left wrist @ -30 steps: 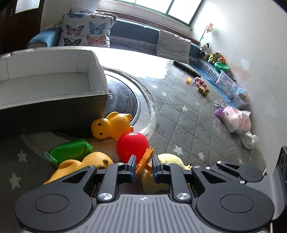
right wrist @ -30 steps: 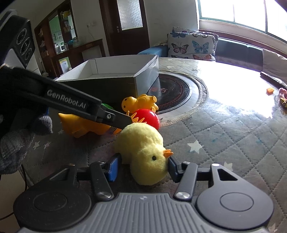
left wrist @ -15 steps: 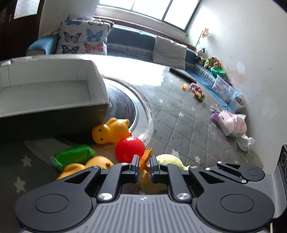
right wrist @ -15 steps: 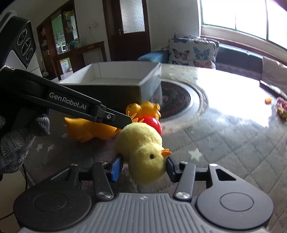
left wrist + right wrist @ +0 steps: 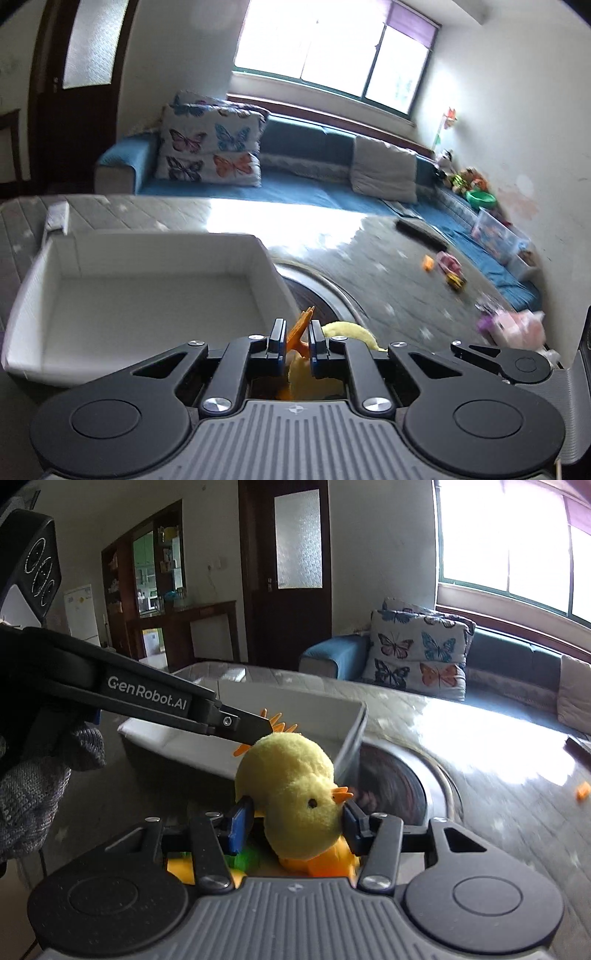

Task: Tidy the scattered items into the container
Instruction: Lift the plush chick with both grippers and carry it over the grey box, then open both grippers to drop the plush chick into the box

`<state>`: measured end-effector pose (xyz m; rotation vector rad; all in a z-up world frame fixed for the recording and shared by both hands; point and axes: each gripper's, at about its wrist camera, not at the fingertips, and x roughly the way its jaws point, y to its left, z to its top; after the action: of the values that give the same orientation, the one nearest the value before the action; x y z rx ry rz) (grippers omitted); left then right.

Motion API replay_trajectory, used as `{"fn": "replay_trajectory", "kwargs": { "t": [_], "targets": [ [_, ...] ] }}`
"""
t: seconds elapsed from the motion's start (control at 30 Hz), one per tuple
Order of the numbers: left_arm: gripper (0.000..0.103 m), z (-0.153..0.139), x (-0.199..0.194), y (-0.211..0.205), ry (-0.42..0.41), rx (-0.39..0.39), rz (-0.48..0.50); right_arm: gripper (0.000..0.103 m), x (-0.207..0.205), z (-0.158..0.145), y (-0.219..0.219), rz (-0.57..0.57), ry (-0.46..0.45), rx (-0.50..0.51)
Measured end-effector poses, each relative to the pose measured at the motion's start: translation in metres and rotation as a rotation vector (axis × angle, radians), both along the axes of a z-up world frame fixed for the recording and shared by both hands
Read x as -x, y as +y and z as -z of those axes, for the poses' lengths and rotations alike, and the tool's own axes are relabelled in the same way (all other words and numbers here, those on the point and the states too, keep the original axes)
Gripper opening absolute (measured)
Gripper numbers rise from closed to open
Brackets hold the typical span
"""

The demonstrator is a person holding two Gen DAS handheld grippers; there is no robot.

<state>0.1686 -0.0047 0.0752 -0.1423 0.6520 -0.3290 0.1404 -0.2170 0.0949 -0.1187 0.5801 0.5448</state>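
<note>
My left gripper (image 5: 297, 338) is shut on a spiky orange toy (image 5: 300, 326), held up over the near right corner of the open white box (image 5: 159, 299). The same gripper's finger (image 5: 236, 725) crosses the right wrist view with the orange spikes (image 5: 275, 722) at its tip. My right gripper (image 5: 291, 821) is shut on a yellow plush chick (image 5: 291, 782), lifted above the table beside the box (image 5: 325, 720). The chick's edge also shows in the left wrist view (image 5: 351, 330). Yellow, orange and green toys (image 5: 317, 864) lie below the chick, mostly hidden.
A round dark hotplate ring (image 5: 325, 295) is set into the quilted table to the right of the box. Small toys (image 5: 448, 267) and a dark remote (image 5: 419, 232) lie at the far right. A sofa with butterfly cushions (image 5: 210, 151) stands behind.
Both grippers have risen from the table with their toys and moved toward the box. The ball, yellow duck and green toy have dropped out of the left view.
</note>
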Motion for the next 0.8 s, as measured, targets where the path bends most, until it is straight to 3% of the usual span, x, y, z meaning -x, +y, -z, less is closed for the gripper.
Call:
{"fn": "replay_trajectory", "kwargs": {
  "t": [0.17,0.2,0.4,0.8],
  "targets": [
    [0.009,0.003,-0.037,0.013,0.008,-0.015,-0.026,0.047,-0.041,0.002,0.02,-0.005,0.011,-0.008],
    [0.007,0.007,-0.045,0.015,0.021,-0.015,-0.031,0.043,-0.049,0.004,0.023,-0.003,0.02,-0.01],
    [0.007,0.039,-0.091,0.026,0.127,0.025,-0.044,0.04,-0.088,0.024,0.039,0.003,0.064,0.012],
    [0.008,0.06,-0.108,0.038,0.16,0.031,-0.074,0.041,-0.115,0.034,0.05,0.01,0.061,0.019]
  ]
}}
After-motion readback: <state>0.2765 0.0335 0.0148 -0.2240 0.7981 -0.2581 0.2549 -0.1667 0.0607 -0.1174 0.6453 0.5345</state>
